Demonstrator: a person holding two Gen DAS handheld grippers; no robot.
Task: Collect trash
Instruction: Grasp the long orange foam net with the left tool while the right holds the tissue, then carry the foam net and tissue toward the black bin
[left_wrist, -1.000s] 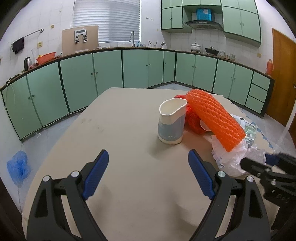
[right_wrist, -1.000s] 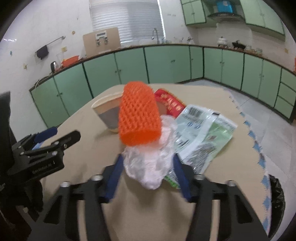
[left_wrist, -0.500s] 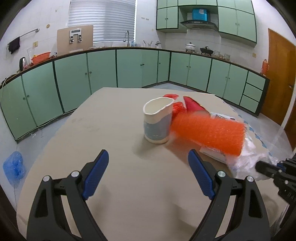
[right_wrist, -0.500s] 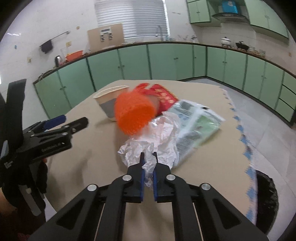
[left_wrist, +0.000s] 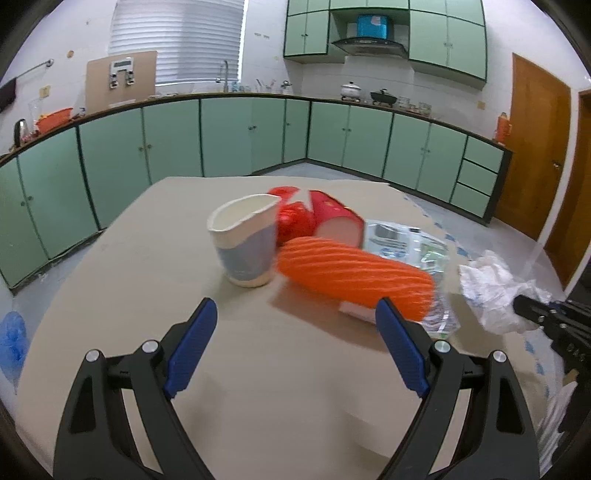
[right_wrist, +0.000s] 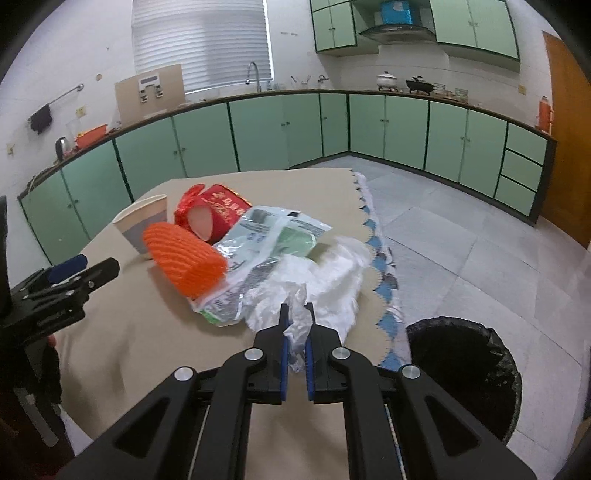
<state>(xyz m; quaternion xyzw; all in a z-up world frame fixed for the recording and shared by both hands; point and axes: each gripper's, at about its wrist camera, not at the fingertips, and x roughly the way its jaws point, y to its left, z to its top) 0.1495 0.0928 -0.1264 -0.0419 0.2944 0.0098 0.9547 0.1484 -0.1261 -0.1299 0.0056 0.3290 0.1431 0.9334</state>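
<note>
Fingers of right gripper (right_wrist: 295, 314) pinch crumpled white plastic (right_wrist: 325, 273) at table (right_wrist: 147, 332) edge, near black bin (right_wrist: 465, 373). Left gripper (left_wrist: 295, 332) fingers wide, empty, facing cup (left_wrist: 245, 240) & orange net (left_wrist: 354, 275).

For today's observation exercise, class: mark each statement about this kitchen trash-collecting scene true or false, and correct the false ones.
1. The right hand-held gripper is shut on the crumpled white plastic wrap. True.
2. The left hand-held gripper grips the white and blue paper cup. False: its jaws stand open with nothing between them, and the cup stands apart on the beige table.
3. The orange foam net sleeve lies on its side beside the cup. True.
4. The round bin with a black liner stands on the table. False: it sits on the floor beside the table.
5. The red paper cup stands upright. False: it lies on its side.
</note>
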